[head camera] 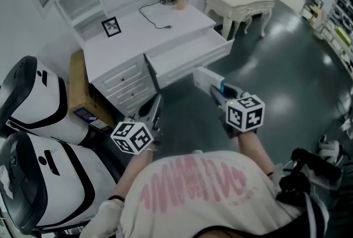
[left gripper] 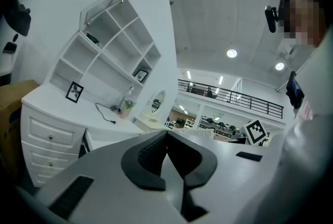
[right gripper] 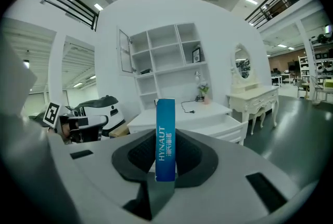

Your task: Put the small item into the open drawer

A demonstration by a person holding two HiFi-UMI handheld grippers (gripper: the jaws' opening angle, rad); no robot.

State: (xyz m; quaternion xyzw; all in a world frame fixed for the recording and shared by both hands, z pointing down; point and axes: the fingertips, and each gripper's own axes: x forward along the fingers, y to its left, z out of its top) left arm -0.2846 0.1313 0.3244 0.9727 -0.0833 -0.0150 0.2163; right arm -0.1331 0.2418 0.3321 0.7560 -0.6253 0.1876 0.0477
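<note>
Right gripper view: right gripper [right gripper: 165,154] pinching blue box [right gripper: 165,129]; left gripper [left gripper: 166,139] jaws pressed together

Left gripper [left gripper: 167,145]: jaws fully together, pads meeting, nothing between them. Right gripper [head camera: 217,93]: jaws clamped on a slim blue box [right gripper: 165,134], which stands upright between the pads and sticks out past the tips (grip sits at its lower end). Both grippers are held out in front of the torso, pointing forward and away from the body, well apart from each other. The right one reaches a bit farther ahead than the left. Left marker cube [head camera: 132,136] and right marker cube [head camera: 245,112] both face up. Bare left forearm [head camera: 131,172] and right forearm [head camera: 255,148] run back to the chest, elbows bent.
</note>
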